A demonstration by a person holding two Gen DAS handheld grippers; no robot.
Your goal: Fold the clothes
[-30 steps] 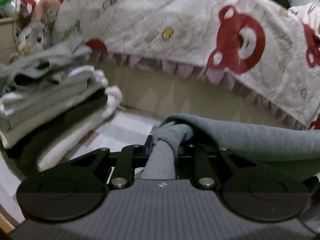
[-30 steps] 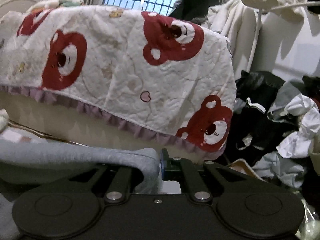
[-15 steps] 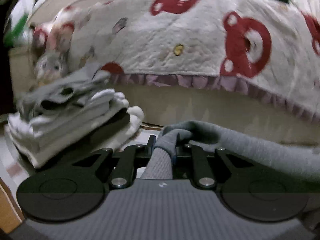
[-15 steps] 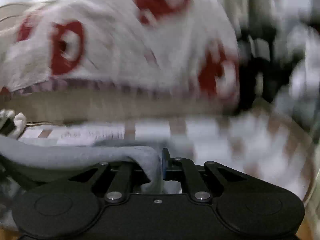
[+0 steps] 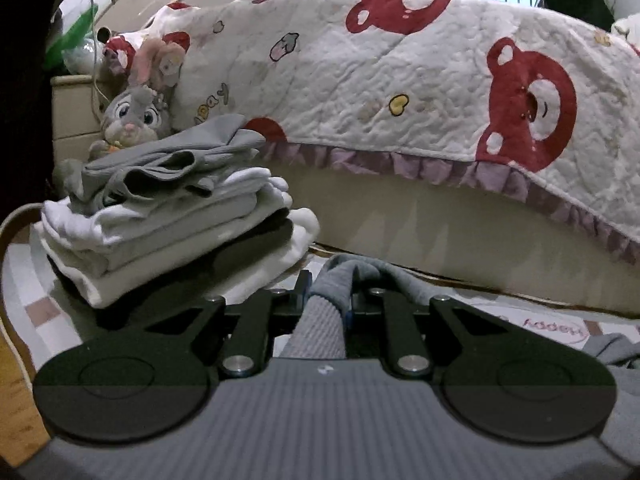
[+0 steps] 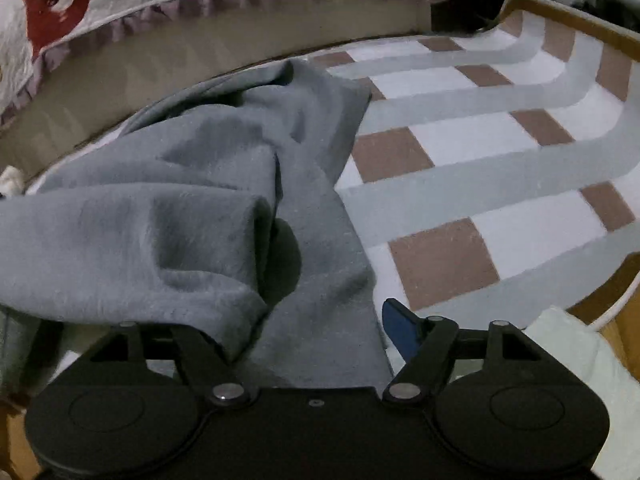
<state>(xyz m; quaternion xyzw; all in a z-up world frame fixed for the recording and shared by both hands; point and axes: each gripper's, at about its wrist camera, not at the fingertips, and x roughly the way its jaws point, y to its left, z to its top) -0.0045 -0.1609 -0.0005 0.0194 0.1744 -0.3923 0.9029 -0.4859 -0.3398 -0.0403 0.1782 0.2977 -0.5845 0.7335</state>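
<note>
A grey knit garment [image 6: 200, 200] lies crumpled on a checked mat [image 6: 480, 140]. In the left wrist view my left gripper [image 5: 328, 296] is shut on a bunched fold of this grey garment [image 5: 332, 280], low over the mat. In the right wrist view my right gripper [image 6: 320, 320] is open; its blue-padded right finger [image 6: 400, 320] stands clear of the cloth, and the garment's edge drapes over the left finger, which is hidden.
A stack of folded clothes [image 5: 168, 224] sits on the mat to the left. A bed with a red bear quilt [image 5: 400, 80] runs along the back. A plush rabbit [image 5: 132, 116] sits behind the stack. A pale green cloth [image 6: 580, 380] lies at the right.
My right gripper has opened and let go of the grey garment, which now lies on the mat, and has tilted down. My left gripper has lowered, still shut on the cloth.
</note>
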